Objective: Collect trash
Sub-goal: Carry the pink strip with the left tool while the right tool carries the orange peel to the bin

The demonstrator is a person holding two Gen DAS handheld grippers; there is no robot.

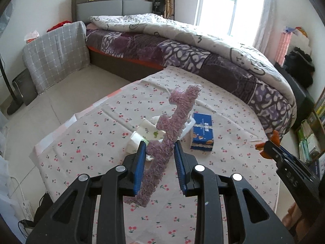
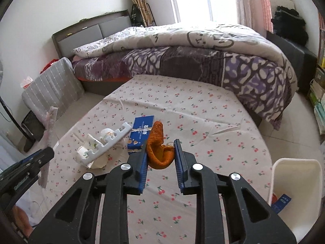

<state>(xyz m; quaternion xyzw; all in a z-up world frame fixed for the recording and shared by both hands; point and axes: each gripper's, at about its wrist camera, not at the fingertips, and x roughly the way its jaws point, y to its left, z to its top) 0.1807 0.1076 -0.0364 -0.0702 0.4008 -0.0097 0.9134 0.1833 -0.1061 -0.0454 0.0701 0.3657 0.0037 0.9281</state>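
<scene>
White bin [image 2: 294, 193] contents mostly hidden, rim edge-cropped.

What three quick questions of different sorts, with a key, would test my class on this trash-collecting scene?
1. True or false: the left hand-held gripper holds nothing.
2. Multiple choice: the right hand-held gripper is shut on A) the blue box B) the orange peel C) a paper cup.
3. Fill in: the white bin stands at the table's ____ edge in the right wrist view.

Key
1. False: it grips the purple fuzzy strip.
2. B
3. Right
</scene>
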